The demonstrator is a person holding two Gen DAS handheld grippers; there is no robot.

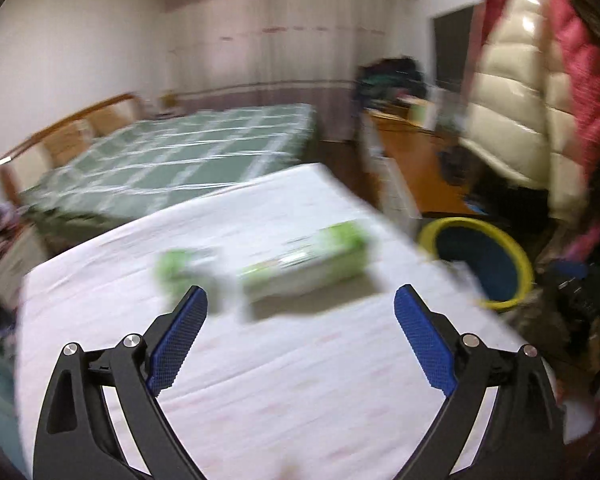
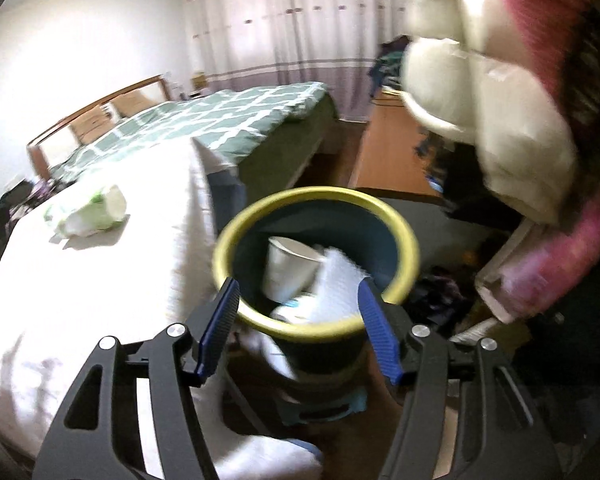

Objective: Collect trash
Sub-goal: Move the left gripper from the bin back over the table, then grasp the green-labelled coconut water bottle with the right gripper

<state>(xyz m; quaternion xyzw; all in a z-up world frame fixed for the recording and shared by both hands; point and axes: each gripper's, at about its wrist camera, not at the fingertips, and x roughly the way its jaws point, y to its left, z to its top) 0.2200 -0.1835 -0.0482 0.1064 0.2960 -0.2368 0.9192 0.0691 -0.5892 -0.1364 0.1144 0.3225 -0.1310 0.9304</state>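
Observation:
A green and white box (image 1: 306, 266) and a crumpled green and white wrapper (image 1: 182, 270) lie on the white table (image 1: 260, 380). My left gripper (image 1: 300, 300) is open and empty, just short of them. A bin with a yellow rim (image 2: 320, 324) stands beside the table and also shows in the left wrist view (image 1: 480, 256). My right gripper (image 2: 298, 292) is open above the bin's near rim. A white paper cup (image 2: 288, 268) and white crumpled paper (image 2: 336, 288) lie inside the bin. The wrapper also shows on the table in the right wrist view (image 2: 90, 212).
A bed with a green checked cover (image 1: 180, 156) stands behind the table. A cream and pink puffer jacket (image 1: 532, 92) hangs at the right. An orange desk (image 1: 420, 156) stands by the curtains. Dark clutter (image 2: 440, 300) lies on the floor near the bin.

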